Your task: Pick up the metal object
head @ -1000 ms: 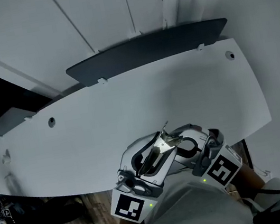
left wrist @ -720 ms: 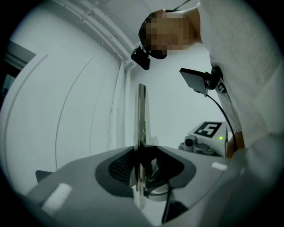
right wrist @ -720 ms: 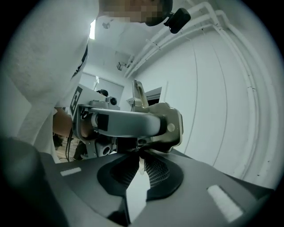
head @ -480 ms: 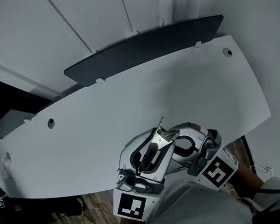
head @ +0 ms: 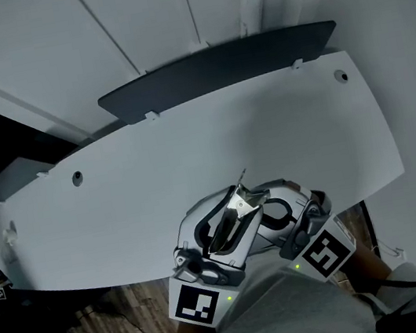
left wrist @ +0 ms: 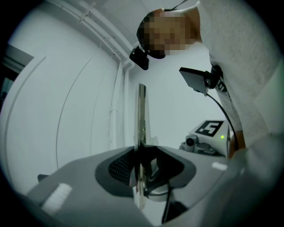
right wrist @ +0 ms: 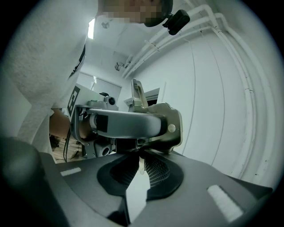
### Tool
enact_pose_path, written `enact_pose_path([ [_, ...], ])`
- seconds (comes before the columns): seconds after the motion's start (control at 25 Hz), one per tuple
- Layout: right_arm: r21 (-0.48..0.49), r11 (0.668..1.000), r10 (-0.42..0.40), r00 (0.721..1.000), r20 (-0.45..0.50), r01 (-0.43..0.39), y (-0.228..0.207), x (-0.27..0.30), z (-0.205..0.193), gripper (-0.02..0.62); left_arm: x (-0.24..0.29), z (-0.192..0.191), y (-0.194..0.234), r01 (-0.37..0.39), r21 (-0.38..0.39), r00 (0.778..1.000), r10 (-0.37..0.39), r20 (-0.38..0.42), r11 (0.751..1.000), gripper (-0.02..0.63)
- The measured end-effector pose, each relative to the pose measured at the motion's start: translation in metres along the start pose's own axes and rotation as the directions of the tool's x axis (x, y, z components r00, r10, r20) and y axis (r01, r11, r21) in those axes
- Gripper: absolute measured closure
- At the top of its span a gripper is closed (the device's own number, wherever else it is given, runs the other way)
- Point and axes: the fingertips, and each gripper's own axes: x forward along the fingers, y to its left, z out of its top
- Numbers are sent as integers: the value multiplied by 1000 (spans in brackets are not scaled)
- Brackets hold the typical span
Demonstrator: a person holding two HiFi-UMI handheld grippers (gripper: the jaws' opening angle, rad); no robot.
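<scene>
The metal object (head: 243,198) is a thin shiny piece held over the near edge of the white table (head: 189,149). My left gripper (head: 236,214) is shut on it. In the left gripper view the object (left wrist: 141,115) stands edge-on and upright out of the shut jaws of the left gripper (left wrist: 141,153). My right gripper (head: 268,211) sits close against it from the right. In the right gripper view a pale sliver of the object is pinched between the near-shut pads of the right gripper (right wrist: 140,158). Another part of the object (right wrist: 138,95) sticks up behind the left gripper's body.
A dark panel (head: 215,73) runs along the table's far edge below white wall boards. Small round holes (head: 77,177) mark the tabletop. Wooden floor (head: 130,311) and cables (head: 3,317) lie at the lower left. The person's pale sleeve (head: 298,313) fills the bottom.
Almost nothing: both grippers stay pressed together at the table's near edge with the metal object between them, shifting only slightly.
</scene>
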Motion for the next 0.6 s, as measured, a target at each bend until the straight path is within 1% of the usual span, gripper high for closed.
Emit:
enact_pose_path([
  [0.6,5,1000,13,1000,-5,-13,2,0,-5,557,-1,-5,-1,0,2,1000,0,-12,1000,451],
])
